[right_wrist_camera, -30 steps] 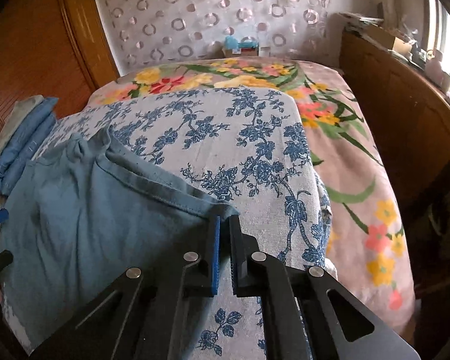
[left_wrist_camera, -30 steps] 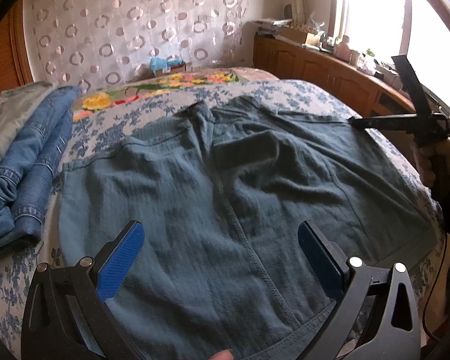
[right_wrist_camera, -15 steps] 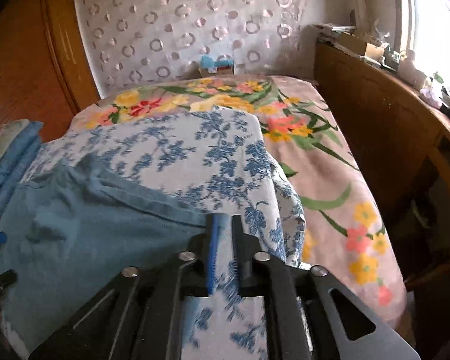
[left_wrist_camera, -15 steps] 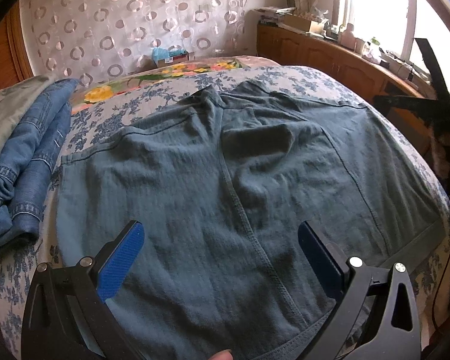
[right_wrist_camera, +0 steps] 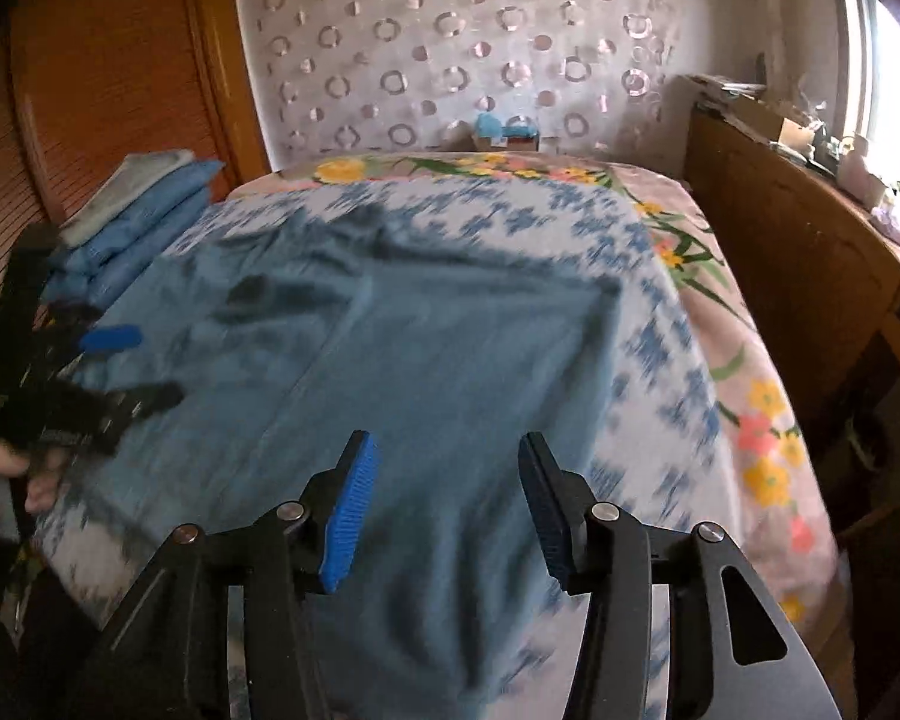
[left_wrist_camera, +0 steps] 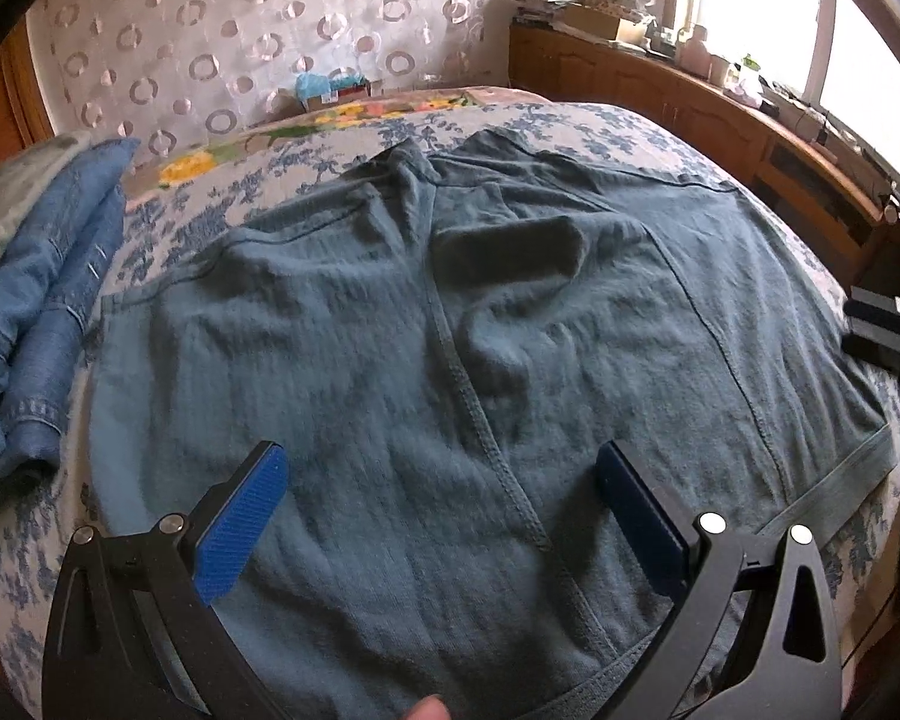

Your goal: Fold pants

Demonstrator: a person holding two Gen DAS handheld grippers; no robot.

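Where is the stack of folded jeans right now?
The folded jeans lie at the bed's left edge in the left wrist view, just left of the spread teal pants.

The right tool (right_wrist_camera: pixel 444 504) is opening over the blue pants (right_wrist_camera: pixel 390 372) on the bed (right_wrist_camera: pixel 690 420), nothing between its jaws.

The right wrist view smears the bedspread (right_wrist_camera: pixel 660 360); the left wrist view's edge crops the right gripper (left_wrist_camera: pixel 888 330).
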